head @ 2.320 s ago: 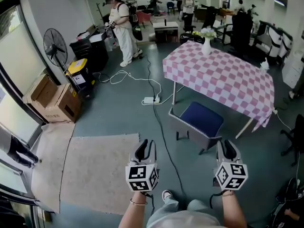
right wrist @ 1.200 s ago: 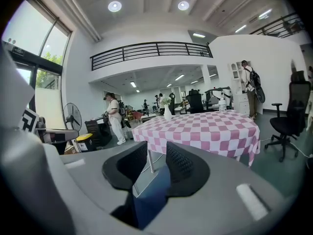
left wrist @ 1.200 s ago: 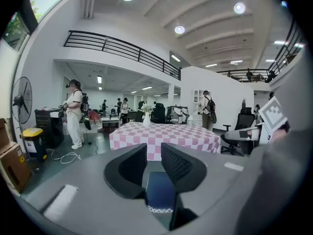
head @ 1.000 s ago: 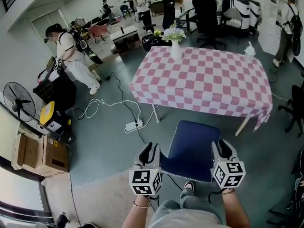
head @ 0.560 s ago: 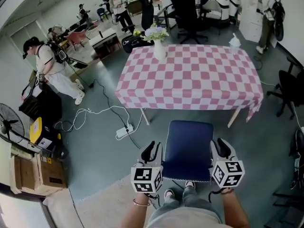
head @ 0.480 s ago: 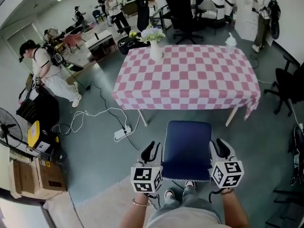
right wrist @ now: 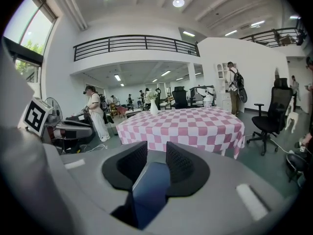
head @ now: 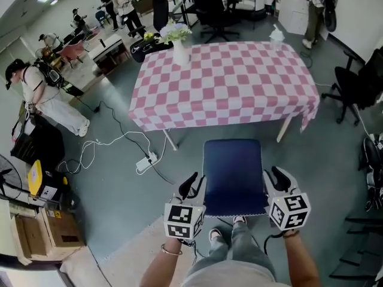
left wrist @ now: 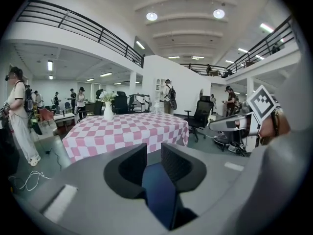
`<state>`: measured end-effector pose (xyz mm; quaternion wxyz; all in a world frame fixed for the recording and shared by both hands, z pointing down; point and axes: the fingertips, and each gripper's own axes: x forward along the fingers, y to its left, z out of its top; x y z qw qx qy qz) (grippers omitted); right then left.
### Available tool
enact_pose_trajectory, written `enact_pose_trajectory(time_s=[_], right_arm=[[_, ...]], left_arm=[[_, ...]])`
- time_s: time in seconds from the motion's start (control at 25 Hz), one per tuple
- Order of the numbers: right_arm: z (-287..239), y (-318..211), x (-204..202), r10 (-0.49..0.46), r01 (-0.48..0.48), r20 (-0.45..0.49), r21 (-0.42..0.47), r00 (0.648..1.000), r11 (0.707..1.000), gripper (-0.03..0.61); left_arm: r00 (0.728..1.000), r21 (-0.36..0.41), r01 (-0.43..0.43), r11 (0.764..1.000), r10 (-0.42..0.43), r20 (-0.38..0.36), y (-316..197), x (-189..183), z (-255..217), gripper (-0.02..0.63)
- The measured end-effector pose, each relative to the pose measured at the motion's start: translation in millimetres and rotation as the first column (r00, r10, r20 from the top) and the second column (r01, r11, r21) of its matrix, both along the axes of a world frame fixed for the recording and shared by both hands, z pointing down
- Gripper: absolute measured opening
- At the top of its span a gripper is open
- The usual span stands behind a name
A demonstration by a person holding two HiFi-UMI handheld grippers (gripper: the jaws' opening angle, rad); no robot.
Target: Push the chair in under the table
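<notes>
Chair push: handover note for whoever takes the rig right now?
Grippers: left gripper has its jaws closed on the left edge of the chair; right gripper is closed on its right edge.
Things: the blue chair stands right in front of the person, square to the table, not under it.
Done: chair gripped on both sides and lined up.
Left: push it forward until the seat is under the table, then release.

Head view: chair (head: 233, 175) legs hidden under its seat; backrest side edges covered by left gripper (head: 190, 186) and right gripper (head: 277, 178). Counter (head: 239, 76) legs mostly behind the checked cloth (head: 173, 109). Forearms (head: 160, 272) cut off at bottom edge. Far people (head: 122, 2) too small to detail.
</notes>
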<state>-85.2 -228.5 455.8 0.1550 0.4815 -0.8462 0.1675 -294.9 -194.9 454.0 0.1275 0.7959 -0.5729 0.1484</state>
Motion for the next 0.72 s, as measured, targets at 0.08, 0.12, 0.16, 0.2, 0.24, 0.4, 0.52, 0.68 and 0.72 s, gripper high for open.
enact_pose_trajectory(time_s=[0.08,0.12,0.16,0.2,0.24,0.4,0.52,0.68,0.72], right_arm=[[5,7,-3,-0.048,0.048,-0.028,-0.008,0.998,0.999,0.104],[7,12,-5,-0.073,0.072,-0.042,-0.013,0.996,0.997,0.104],[10,16,-5,-0.096,0.095,-0.055,-0.019,0.994,0.995,0.104],[13,21,-5,-0.116,0.115,-0.067,-0.026,0.991,0.993,0.104],[17,26,-5,-0.135,0.132,-0.078,-0.035,0.988,0.991,0.104],[32,51,0,-0.227,0.220,-0.106,-0.079,0.968,0.972,0.104],[43,73,3,-0.325,0.310,-0.132,-0.121,0.937,0.943,0.104],[61,102,6,-0.455,0.426,-0.181,-0.180,0.872,0.887,0.104],[65,108,6,-0.485,0.452,-0.199,-0.192,0.851,0.871,0.104]], left_arm=[[0.998,-0.025,-0.055,0.998,0.056,0.021,5,5,7,0.091],[0.996,-0.038,-0.082,0.996,0.083,0.033,8,8,11,0.091],[0.993,-0.051,-0.106,0.993,0.109,0.043,12,11,15,0.091],[0.990,-0.062,-0.129,0.990,0.133,0.053,15,15,19,0.091],[0.986,-0.072,-0.151,0.986,0.156,0.061,19,18,22,0.091],[0.962,-0.125,-0.249,0.961,0.260,0.086,41,34,42,0.093],[0.928,-0.169,-0.336,0.927,0.356,0.108,59,45,55,0.099],[0.872,-0.232,-0.437,0.869,0.473,0.125,86,58,74,0.101],[0.856,-0.251,-0.459,0.852,0.500,0.133,92,60,79,0.101]])
